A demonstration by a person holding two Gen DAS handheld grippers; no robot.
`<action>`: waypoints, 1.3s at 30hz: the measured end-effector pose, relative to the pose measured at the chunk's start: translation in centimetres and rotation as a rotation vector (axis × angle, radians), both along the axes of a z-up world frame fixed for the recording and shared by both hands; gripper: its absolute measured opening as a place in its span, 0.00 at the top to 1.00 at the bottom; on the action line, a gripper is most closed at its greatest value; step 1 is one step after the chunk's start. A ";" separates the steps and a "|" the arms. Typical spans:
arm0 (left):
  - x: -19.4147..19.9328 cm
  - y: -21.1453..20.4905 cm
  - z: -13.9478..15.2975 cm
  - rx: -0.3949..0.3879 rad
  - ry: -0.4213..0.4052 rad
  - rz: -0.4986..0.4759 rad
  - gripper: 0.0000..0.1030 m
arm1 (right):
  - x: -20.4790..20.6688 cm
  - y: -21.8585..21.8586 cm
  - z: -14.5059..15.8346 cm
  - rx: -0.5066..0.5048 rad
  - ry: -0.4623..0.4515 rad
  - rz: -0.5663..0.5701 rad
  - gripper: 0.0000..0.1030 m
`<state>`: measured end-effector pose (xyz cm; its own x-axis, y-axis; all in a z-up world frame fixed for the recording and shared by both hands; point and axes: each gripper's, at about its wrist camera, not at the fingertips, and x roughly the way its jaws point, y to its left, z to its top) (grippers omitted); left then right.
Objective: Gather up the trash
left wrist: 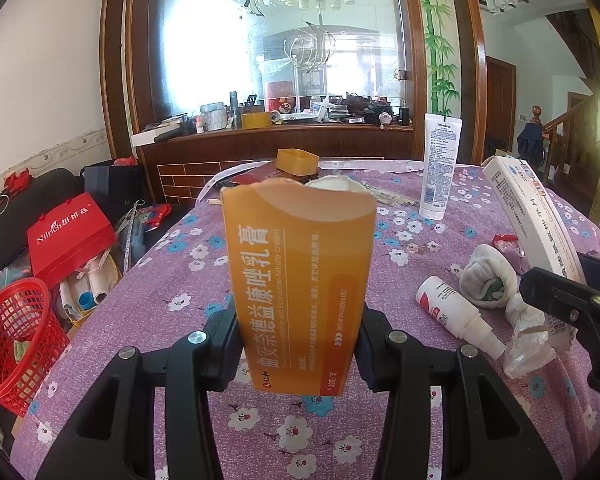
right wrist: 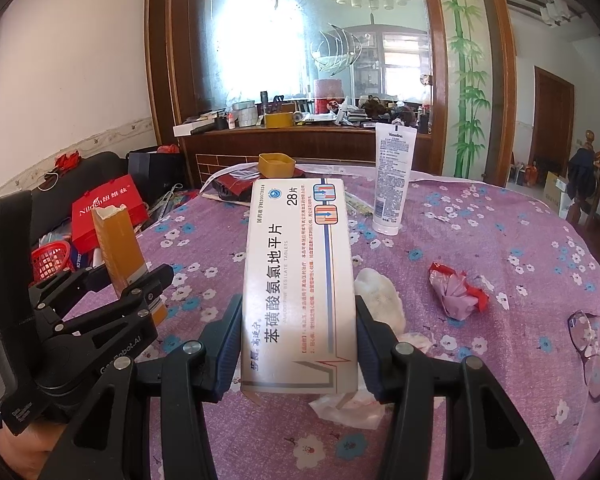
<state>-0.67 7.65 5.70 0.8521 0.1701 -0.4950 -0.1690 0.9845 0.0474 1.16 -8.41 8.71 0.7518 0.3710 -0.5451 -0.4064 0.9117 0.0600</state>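
The orange cardboard cream carton (left wrist: 300, 280), its far end torn open, stands clamped between the pads of the left tool (left wrist: 296, 344), raised above the worktop covered in a purple flowered cloth (left wrist: 204, 280). The white cardboard tablet box with a blue stripe (right wrist: 300, 280) is gripped the same way in the right tool (right wrist: 298, 344), just to the right of the carton. Both pieces of trash are thus in hand, and the likely step is carrying them to the red plastic mesh basket (left wrist: 16, 340) on the floor past the worktop's left edge. Keep both grips firm but not crushing, since thin card buckles. Take the left carton over first, then bring the right box across, well clear of the white spray bottle (left wrist: 460, 312) and the crumpled white tissue (left wrist: 488, 280). Release only once each box is directly above the basket's rim.
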 end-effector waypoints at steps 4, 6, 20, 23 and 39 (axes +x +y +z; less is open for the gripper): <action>0.4 0.3 -0.1 -0.016 0.022 -0.012 0.56 | 0.3 0.1 -0.2 -0.008 0.053 -0.009 0.46; 0.4 0.4 0.0 -0.018 0.031 -0.010 0.56 | -0.5 0.2 0.0 -0.012 0.055 0.000 0.46; -4.8 1.1 2.1 -0.058 0.009 -0.032 0.56 | -5.7 -0.9 2.6 0.007 0.022 -0.015 0.46; -6.0 1.4 2.5 -0.049 0.003 -0.039 0.56 | -6.0 -0.3 2.5 0.004 0.033 0.000 0.46; -12.5 16.2 5.7 -0.264 0.026 0.093 0.56 | -5.6 10.4 3.7 0.000 0.133 0.254 0.46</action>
<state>-13.18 23.88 11.38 0.8252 0.1086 -0.5543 -0.2609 0.9437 -0.2034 -4.46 1.99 12.43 0.5568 0.5381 -0.6328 -0.6101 0.7819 0.1281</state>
